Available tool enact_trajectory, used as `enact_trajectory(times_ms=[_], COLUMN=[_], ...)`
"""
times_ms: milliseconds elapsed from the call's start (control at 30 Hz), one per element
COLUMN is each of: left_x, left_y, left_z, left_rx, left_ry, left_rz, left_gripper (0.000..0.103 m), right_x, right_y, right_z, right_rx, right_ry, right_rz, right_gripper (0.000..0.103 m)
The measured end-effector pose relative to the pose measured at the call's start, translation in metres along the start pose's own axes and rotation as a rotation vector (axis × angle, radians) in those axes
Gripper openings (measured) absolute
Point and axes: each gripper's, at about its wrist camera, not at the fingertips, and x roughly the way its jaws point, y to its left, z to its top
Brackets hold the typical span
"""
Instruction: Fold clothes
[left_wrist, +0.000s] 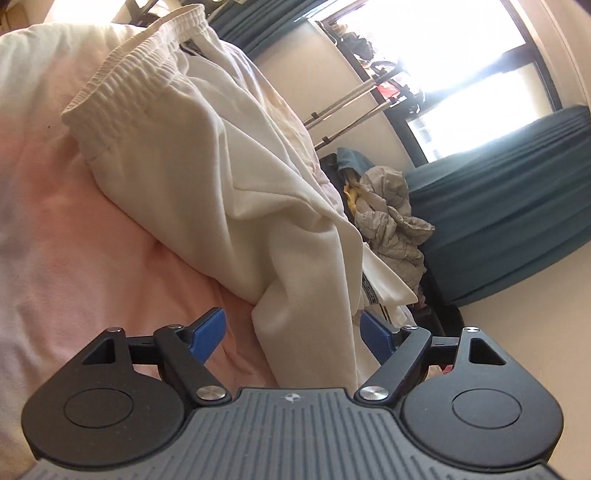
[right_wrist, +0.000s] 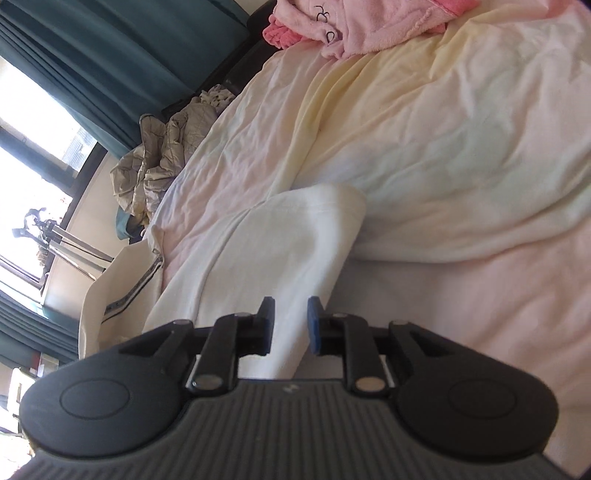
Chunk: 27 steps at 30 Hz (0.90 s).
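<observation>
White trousers lie across the pink bed, with both claws open around their cloth.

The trousers (left_wrist: 207, 173) are spread on the sheet (left_wrist: 74, 236), the elastic waistband (left_wrist: 122, 74) at the far end in the left view and a leg running down toward the left claw (left_wrist: 295, 332). Its blue pads (left_wrist: 208, 332) stand wide apart, with a fold of the leg lying loose between them and nothing pinched. A dark woven label (left_wrist: 369, 291) shows at a seam, its writing too small to read. The right claw (right_wrist: 290, 325) is parted only narrowly, and white cloth (right_wrist: 288, 251) passes through the gap, the pads apparently clear of it. A side stripe (right_wrist: 133, 291) carries print I cannot make out. A pink garment (right_wrist: 369, 26) with dark stitched marks lies at the head of the bed, well apart.
</observation>
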Motion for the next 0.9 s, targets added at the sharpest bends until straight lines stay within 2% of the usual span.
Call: enact_trajectory(times_ms=[100, 133, 233, 333, 467, 633, 700, 733, 800, 833, 867, 900], left_x=[-0.016, -0.022, -0.032, -0.024, -0.009, 0.012, 0.014, 0.014, 0.014, 0.014, 0.013, 0.012], left_y=[0.029, 0.038, 0.054, 0.068, 0.072, 0.082, 0.082, 0.083, 0.084, 0.083, 0.084, 0.083], left_z=[0.021, 0.027, 0.043, 0.059, 0.075, 0.078, 0.078, 0.079, 0.079, 0.079, 0.079, 0.078], left_rx=[-0.179, -0.225, -0.267, -0.325, -0.294, -0.320, -0.307, -0.305, -0.309, -0.313, -0.317, -0.318], left_ry=[-0.041, -0.078, -0.167, -0.158, -0.169, -0.222, -0.230, -0.232, -0.242, -0.249, -0.255, -0.267], left_rz=[0.030, 0.074, 0.214, 0.206, 0.177, 0.158, 0.151, 0.149, 0.146, 0.153, 0.158, 0.155], left_gripper=[0.083, 0.083, 0.082, 0.082, 0.081, 0.080, 0.076, 0.073, 0.058, 0.052, 0.042, 0.036], right_x=[-0.010, -0.012, -0.010, 0.002, 0.018, 0.039, 0.047, 0.050, 0.055, 0.056, 0.057, 0.057], right_y=[0.007, 0.010, 0.012, 0.003, -0.012, -0.016, -0.014, -0.014, -0.013, -0.012, -0.012, -0.009], right_z=[-0.004, -0.004, -0.005, -0.004, 0.001, 0.006, 0.007, 0.007, 0.008, 0.008, 0.008, 0.007], right_rx=[-0.012, -0.026, -0.051, -0.018, 0.038, 0.060, 0.060, 0.066, 0.077, 0.082, 0.092, 0.085], right_ry=[0.019, 0.017, 0.019, 0.048, 0.063, 0.043, 0.017, -0.002, -0.040, -0.059, -0.080, -0.100], right_rz=[0.020, 0.019, -0.012, -0.045, -0.078, -0.073, -0.082, -0.084, -0.087, -0.089, -0.093, -0.097], right_gripper=[0.044, 0.051, 0.060, 0.061, 0.061, 0.061, 0.058, 0.053, 0.040, 0.028, 0.013, 0.008])
